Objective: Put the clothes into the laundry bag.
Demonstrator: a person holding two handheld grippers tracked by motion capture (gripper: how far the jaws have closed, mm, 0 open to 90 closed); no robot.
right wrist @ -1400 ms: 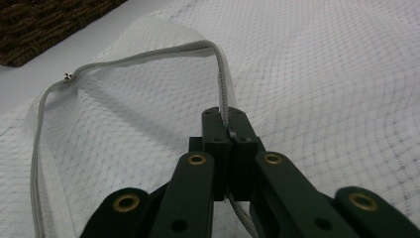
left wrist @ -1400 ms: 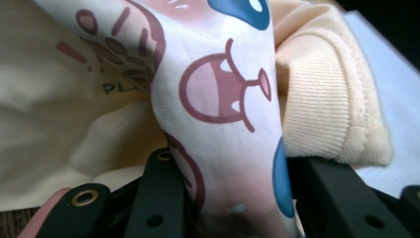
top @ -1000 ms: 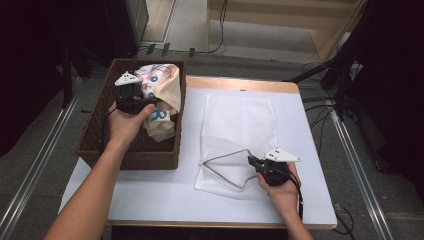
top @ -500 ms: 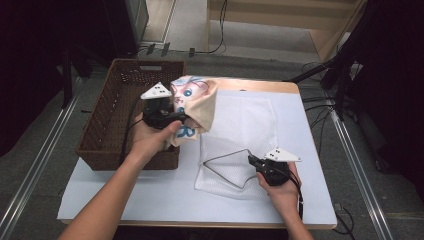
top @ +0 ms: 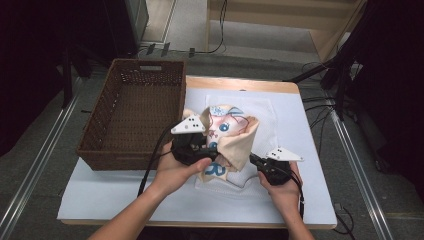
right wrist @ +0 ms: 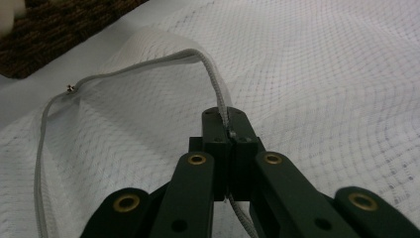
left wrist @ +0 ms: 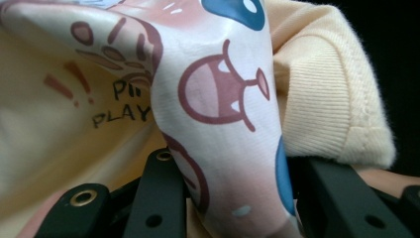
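Observation:
A cream garment (top: 227, 132) with a cartoon print hangs bunched over a white mesh bag (top: 260, 107) on the table. My left gripper (top: 212, 152) is shut on the garment and holds it up at the bag's near end. In the left gripper view the printed cloth (left wrist: 218, 124) is squeezed between the black jaws of my left gripper (left wrist: 237, 176). My right gripper (top: 253, 160) is at the bag's near right corner, just right of the garment. It (right wrist: 226, 128) is shut on the bag's grey corded edge (right wrist: 148, 64), lifted off the mesh (right wrist: 322, 74).
A brown wicker basket (top: 100, 150) stands on the left of the table, its corner (right wrist: 59, 25) in the right gripper view too. The white tabletop (top: 310, 200) ends close behind my hands. Cables lie on the floor to the right.
My left gripper has carried the garment out of the basket and rightward, to above the mesh bag's near end. The right gripper has stayed put, still holding the bag's edge.

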